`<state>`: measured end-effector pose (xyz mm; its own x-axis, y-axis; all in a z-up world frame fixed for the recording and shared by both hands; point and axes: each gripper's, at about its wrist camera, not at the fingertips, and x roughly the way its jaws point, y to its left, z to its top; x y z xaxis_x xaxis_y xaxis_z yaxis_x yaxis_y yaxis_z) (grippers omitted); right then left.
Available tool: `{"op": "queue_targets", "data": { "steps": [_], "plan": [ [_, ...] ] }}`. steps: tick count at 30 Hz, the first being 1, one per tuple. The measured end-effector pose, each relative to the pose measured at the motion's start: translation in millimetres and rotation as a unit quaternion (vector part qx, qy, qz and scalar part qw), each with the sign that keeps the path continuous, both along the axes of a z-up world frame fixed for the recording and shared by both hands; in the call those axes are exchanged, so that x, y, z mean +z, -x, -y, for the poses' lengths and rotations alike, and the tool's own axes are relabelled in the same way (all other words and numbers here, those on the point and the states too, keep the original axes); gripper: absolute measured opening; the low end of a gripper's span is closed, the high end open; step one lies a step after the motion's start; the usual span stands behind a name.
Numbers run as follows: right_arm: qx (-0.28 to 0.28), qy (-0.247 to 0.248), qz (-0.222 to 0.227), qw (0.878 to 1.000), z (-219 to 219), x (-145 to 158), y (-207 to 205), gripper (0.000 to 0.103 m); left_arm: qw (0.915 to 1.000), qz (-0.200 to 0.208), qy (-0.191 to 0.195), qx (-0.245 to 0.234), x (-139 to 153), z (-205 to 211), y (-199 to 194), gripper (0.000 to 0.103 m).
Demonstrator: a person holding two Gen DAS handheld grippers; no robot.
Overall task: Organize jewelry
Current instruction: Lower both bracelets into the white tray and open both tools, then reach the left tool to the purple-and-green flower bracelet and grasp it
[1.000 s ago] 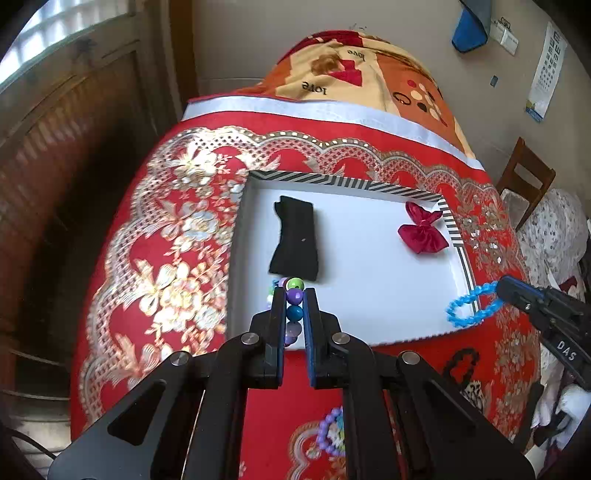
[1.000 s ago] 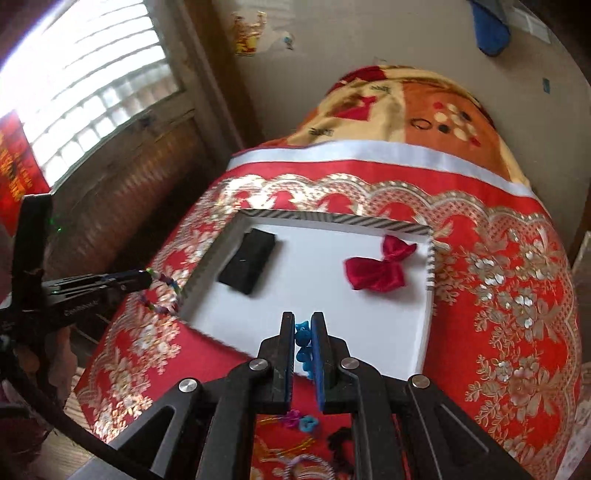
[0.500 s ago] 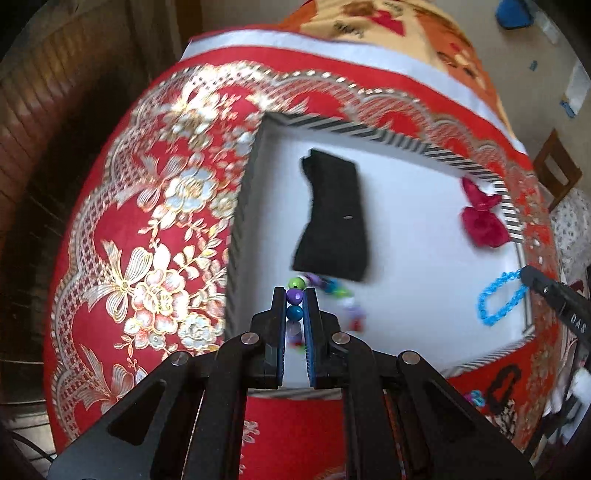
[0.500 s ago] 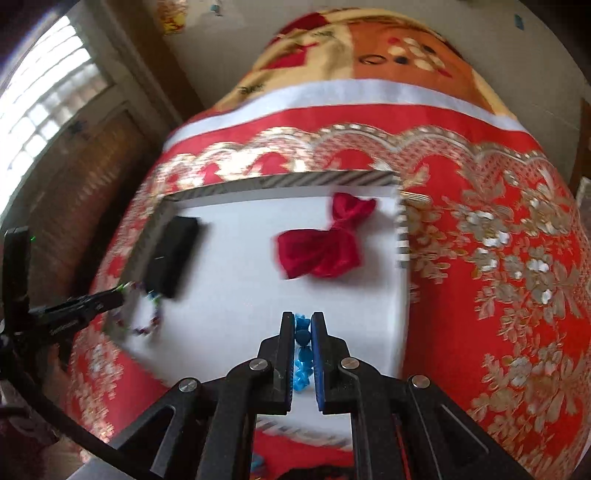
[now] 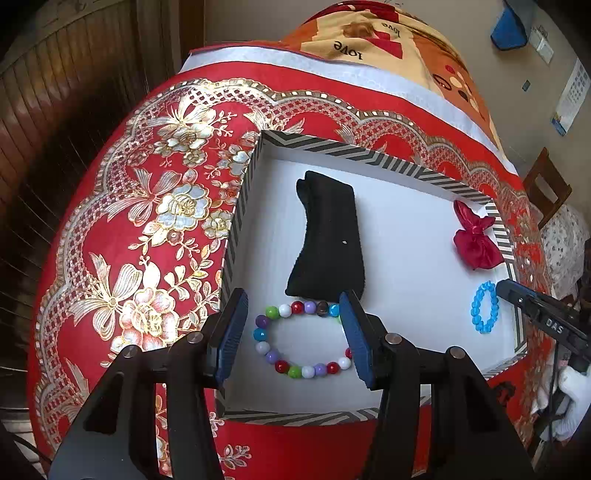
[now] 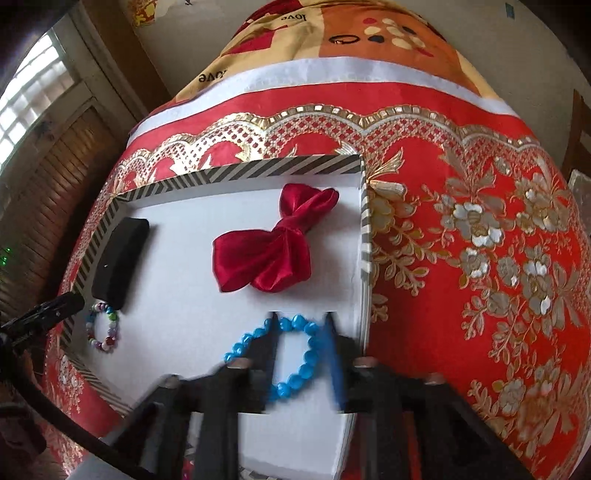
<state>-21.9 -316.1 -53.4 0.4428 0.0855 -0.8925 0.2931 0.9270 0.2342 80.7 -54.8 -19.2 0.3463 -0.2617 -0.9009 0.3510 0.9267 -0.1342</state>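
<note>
A white tray with a black-and-white striped rim [image 5: 369, 151] [image 6: 240, 166] holds a black band [image 5: 328, 240] [image 6: 118, 258] and a red bow [image 5: 476, 240] [image 6: 269, 254]. My left gripper [image 5: 293, 299] hangs over the tray's near left corner. Its jaws are opening wide, and the multicoloured bead bracelet [image 5: 308, 370] [image 6: 109, 341] lies loose on the floor between them. My right gripper [image 6: 301, 319] [image 5: 502, 286] is blurred over the near right corner. Its jaws are opening, with the blue bead bracelet [image 6: 312, 360] [image 5: 474, 306] flat beneath them, not pinched.
The tray sits on a red and gold floral cloth [image 5: 155, 229] [image 6: 480, 240] draped over a table. A patterned orange blanket [image 5: 369, 33] lies beyond it. A wooden chair [image 5: 546, 192] stands at the right and dark wooden panelling [image 5: 55, 110] at the left.
Both grippers came down into the tray and opened. The multicoloured bracelet left the left jaws and the blue one left the right jaws; both now lie on the tray floor.
</note>
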Motion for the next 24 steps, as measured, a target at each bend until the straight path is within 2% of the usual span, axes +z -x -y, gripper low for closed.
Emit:
{"op": "queue_targets", "data": {
  "steps": [8, 12, 15, 24],
  "plan": [
    [0.016, -0.008, 0.021, 1.000, -21, 32, 16, 0.028, 0.9998, 0.009, -0.019, -0.005, 5, 4, 16, 0.051],
    [0.025, -0.002, 0.036, 0.999, -33, 54, 25, 0.038, 0.9993, 0.017, -0.034, 0.001, 12, 2, 26, 0.051],
    [0.028, -0.004, 0.046, 0.999, -40, 67, 34, 0.039, 0.9988, 0.024, -0.042, 0.004, 17, 0, 35, 0.051],
    [0.054, 0.044, 0.068, 0.995, -69, 111, 79, 0.040, 0.9986, 0.039, -0.036, -0.002, 35, -6, 71, 0.051]
  ]
}}
